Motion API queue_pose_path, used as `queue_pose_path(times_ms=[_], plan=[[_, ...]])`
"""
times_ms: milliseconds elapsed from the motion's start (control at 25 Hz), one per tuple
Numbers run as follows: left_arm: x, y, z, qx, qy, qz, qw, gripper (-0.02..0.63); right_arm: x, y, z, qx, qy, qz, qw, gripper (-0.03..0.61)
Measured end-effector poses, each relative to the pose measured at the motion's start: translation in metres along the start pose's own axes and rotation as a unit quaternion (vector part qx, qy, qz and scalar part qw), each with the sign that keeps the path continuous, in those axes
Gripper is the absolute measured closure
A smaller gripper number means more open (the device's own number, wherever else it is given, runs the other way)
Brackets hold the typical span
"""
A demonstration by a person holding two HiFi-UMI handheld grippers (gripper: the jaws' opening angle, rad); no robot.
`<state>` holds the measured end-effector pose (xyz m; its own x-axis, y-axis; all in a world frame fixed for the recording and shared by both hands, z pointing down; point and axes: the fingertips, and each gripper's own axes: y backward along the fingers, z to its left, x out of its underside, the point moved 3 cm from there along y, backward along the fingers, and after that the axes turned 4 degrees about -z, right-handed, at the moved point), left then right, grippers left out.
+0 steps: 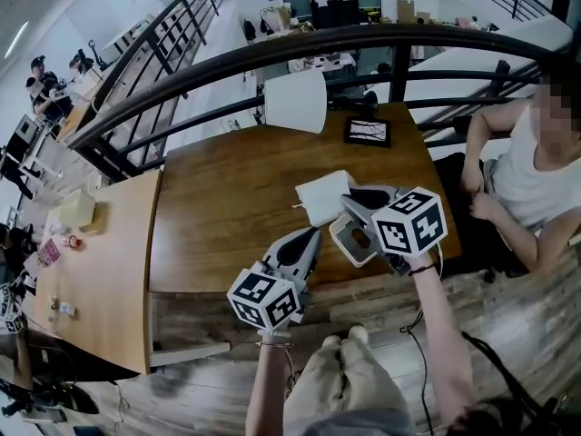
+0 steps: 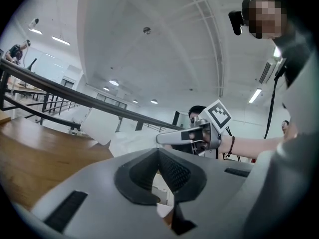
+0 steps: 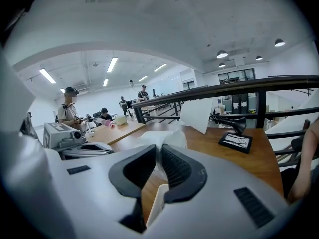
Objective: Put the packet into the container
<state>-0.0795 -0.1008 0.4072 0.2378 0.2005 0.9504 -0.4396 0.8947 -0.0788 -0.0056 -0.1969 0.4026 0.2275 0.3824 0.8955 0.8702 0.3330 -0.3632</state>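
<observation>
Setting: a wooden worktop (image 1: 218, 207) beside a dark railing, seen steeply from above.
Packet: white and thin (crumpled at the pinched end). The packet (image 1: 322, 198) is in the air above the worktop, broad face up. Its long axis runs roughly across the head view. It points away from the gripper, toward the left and far side.
Right gripper: the right gripper (image 1: 352, 200) has its jaws closed on the packet's near right edge. Its own view shows the white film (image 3: 159, 139) pinched between the pads (image 3: 172, 166).
Container: a small white square container (image 1: 352, 241) sits just below the right gripper, tilted, with its mouth turned up toward the head camera. Its rim (image 3: 155, 205) shows directly under the right jaws.
Left gripper: the left gripper (image 1: 316, 234) points up and right at the container's left side. Its jaws are drawn together, with a white edge of the container (image 2: 160, 185) showing between them.
Packet to container: the packet is above and just left of the container's mouth, outside it.
Elsewhere: a black picture frame (image 1: 368, 133) lies on the far side of the worktop.
</observation>
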Motion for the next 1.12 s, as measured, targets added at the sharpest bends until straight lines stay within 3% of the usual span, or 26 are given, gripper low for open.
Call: queue_pose_path(times_ms=[320,600,1120], plan=[[0.013,0.007,-0.032,0.023,0.003,0.004,0.9997,0.609,0.027,0.04,-0.001,0.017,-0.002,0.004,1.0,0.523],[0.034,-0.003,-0.052,-0.014,0.02,0.011,0.9996,0.609,0.051,0.057,-0.025,-0.01,0.007,0.041,0.999,0.523],[0.071,-0.019,-0.072,-0.069,0.047,0.008,0.9965,0.609,0.085,0.05,-0.038,-0.063,0.077,0.122,0.988,0.523]])
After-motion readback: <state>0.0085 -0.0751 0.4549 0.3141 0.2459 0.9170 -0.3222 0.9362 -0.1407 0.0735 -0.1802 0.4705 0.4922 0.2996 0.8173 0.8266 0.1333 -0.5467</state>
